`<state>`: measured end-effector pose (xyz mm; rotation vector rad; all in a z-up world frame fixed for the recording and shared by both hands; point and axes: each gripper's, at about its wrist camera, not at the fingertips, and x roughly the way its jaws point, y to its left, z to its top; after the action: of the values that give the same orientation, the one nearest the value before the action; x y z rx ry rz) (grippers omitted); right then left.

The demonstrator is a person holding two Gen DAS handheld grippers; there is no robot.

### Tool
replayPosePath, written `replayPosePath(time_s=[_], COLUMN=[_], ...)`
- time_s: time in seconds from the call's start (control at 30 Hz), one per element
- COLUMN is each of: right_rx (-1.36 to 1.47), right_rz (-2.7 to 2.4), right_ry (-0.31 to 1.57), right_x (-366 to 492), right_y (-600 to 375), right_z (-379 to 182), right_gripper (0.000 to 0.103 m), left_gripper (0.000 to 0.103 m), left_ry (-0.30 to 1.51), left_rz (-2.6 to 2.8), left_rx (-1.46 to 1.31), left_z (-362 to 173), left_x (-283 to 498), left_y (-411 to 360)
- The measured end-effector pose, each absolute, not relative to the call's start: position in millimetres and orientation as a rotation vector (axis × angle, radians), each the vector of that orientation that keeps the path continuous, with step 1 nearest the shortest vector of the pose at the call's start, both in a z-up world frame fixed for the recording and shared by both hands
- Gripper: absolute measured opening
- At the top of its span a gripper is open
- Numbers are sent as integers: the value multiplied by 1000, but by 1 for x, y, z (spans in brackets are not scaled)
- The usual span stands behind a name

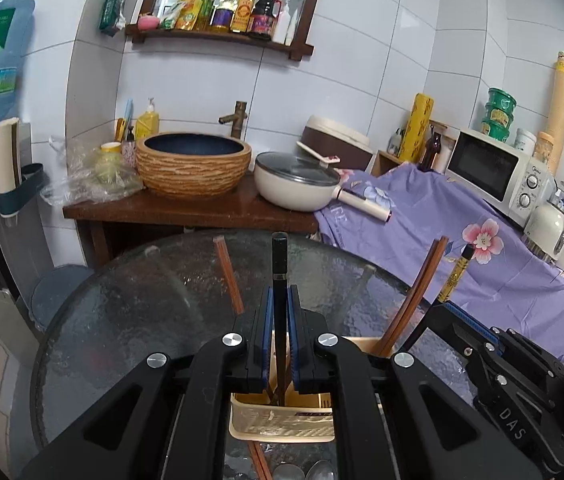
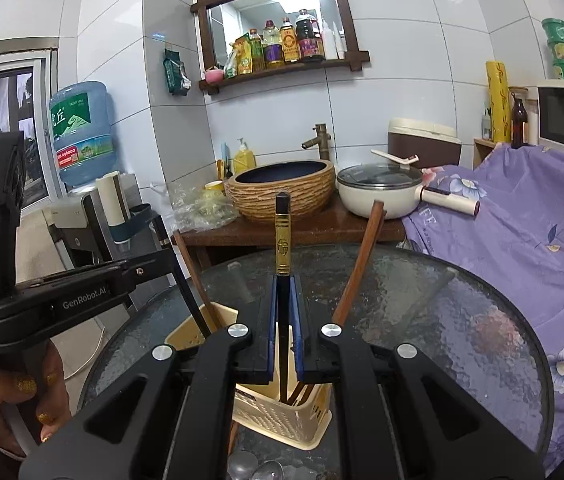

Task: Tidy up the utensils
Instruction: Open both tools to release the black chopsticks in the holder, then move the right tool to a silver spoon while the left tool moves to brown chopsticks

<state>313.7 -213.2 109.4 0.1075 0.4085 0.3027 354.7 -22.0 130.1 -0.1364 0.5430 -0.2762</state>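
- Left gripper (image 1: pixel 280 300) is clamping a black chopstick (image 1: pixel 279 264) btwn its blue pads (image 1: pixel 267 320); stick is standing upright, its lower end reaching down into the cream holder (image 1: pixel 282 420) right below the jaws.
- Right gripper (image 2: pixel 286 292) is pinching a second black chopstick w/ gold band (image 2: pixel 283 236) btwn its blue pads (image 2: pixel 271 320); also upright, lower end dipping into the same slotted holder (image 2: pixel 282 420).
- In the left wrist view the right gripper is showing at the far right edge, w/ that gold-banded stick (image 1: pixel 456 276) leaning up out of it.
- In the right wrist view the left gripper body (image 2: pixel 53 300) is sitting at the left, a hand (image 2: pixel 13 396) w/ gold-glitter nails wrapping its handle.
- Brown wooden chopsticks (image 1: pixel 414 292) are leaning out of the holder to the right; another brown one (image 1: pixel 227 276) is tilting left. Same ones in the right view: (image 2: pixel 360 256) and (image 2: pixel 195 276).
- Holder is standing on the round glass table (image 1: pixel 121 320), near its front edge.
- Clear spoons (image 2: pixel 257 468) are lying on the glass just in front of the holder; a brown stick (image 1: pixel 259 460) is lying there too.
- Behind the table: woven-look basin (image 1: pixel 193 168), cream pan w/ glass lid (image 1: pixel 298 188), microwave (image 1: pixel 494 172) on purple floral cloth (image 1: pixel 462 248).
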Motion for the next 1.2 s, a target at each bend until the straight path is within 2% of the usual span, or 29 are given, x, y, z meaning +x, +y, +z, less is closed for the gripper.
replayPosePath(time_s=[0.4, 0.43, 0.47, 0.5, 0.53, 0.57, 0.6, 0.67, 0.77, 0.93, 1.0, 1.2], right_rx=[105, 99, 90, 85, 82, 82, 76, 60, 61, 12, 14, 75], right_rz=[289, 283, 277, 277, 276, 271, 266, 260, 276, 284, 292, 281], right_ry=[411, 400, 388, 379, 365, 341, 328, 316, 309, 353, 412, 646], right_x=[316, 313, 310, 307, 302, 296, 291, 281, 262, 239, 236, 246], right_y=[-218, -219, -219, -219, -219, -220, -219, -218, -218, -209, -207, -210], right_z=[101, 101, 102, 103, 104, 105, 106, 106, 103, 84, 68, 6], right_gripper=[9, 10, 19, 38, 47, 51, 51, 51, 51, 52, 56, 56], left_gripper=[7, 11, 15, 25, 37, 42, 47, 51, 61, 77, 80, 81], left_ry=[575, 570, 562, 551, 542, 526, 509, 492, 479, 475, 497, 671], left_rz=[-276, -276, -274, -270, -269, -270, -270, -270, -269, -246, -234, -201], left_rx=[-103, -96, -89, -84, -81, -80, -82, -81, -83, -77, -71, -89], left_z=[113, 114, 116, 117, 119, 121, 123, 126, 127, 115, 105, 47], left_x=[355, 354, 352, 348, 345, 340, 334, 324, 312, 290, 287, 292], left_y=[-29, -29, -29, -28, -28, -26, -24, -21, -17, -6, -3, 14])
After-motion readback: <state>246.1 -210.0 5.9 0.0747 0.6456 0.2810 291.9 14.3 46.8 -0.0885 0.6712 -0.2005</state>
